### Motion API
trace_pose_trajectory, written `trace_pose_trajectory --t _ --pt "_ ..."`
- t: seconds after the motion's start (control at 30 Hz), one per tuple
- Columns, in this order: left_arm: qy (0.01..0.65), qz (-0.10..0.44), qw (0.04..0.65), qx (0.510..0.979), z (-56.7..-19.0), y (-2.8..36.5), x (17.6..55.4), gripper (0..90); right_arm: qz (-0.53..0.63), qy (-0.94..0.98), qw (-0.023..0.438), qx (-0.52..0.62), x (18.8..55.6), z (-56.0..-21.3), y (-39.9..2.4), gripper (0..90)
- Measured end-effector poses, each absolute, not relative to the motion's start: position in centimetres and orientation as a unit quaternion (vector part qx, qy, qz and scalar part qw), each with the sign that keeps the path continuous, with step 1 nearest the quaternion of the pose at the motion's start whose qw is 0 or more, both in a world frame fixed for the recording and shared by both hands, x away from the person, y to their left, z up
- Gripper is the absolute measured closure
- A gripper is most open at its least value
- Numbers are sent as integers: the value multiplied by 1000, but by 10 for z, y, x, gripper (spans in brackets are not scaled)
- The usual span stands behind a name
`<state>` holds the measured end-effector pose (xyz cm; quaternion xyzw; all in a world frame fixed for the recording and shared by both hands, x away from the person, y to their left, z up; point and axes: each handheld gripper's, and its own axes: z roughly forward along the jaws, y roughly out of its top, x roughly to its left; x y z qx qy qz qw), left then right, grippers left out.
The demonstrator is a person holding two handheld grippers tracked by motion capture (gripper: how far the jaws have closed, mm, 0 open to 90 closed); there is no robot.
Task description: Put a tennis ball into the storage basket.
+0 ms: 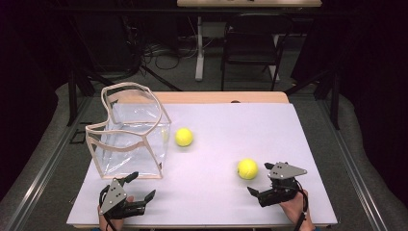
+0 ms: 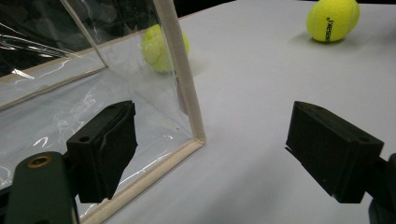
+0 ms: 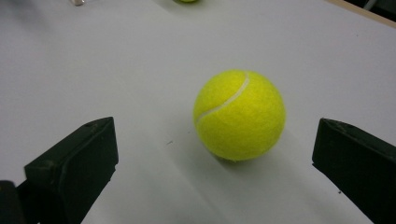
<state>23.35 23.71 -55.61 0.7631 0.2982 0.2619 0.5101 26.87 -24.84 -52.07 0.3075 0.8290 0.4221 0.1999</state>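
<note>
Jaws of the right gripper (image 1: 260, 179) are spread wide, with the near tennis ball (image 1: 247, 169) just ahead, untouched. Left gripper (image 1: 139, 186) jaws are likewise spread beside the clear bag (image 1: 130, 139) corner.

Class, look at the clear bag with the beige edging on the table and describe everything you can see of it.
The clear bag is a box-shaped pouch of see-through, creased plastic film, its edges bound in beige fabric tape. It stands upright on the left part of the white table, mouth open at the top, with the rim and handle loops sagging unevenly. Nothing can be seen inside it. A yellow tennis ball lies just right of it, apart. The left gripper, jaws open, sits at its near corner without gripping it.
</note>
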Motion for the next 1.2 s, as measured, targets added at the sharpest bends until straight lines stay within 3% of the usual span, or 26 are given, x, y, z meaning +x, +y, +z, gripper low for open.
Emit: trace_pose_trajectory --t 1.2 --pt "296 262 507 766 -556 235 235 159 359 860 139 335 320 -524 -225 0"
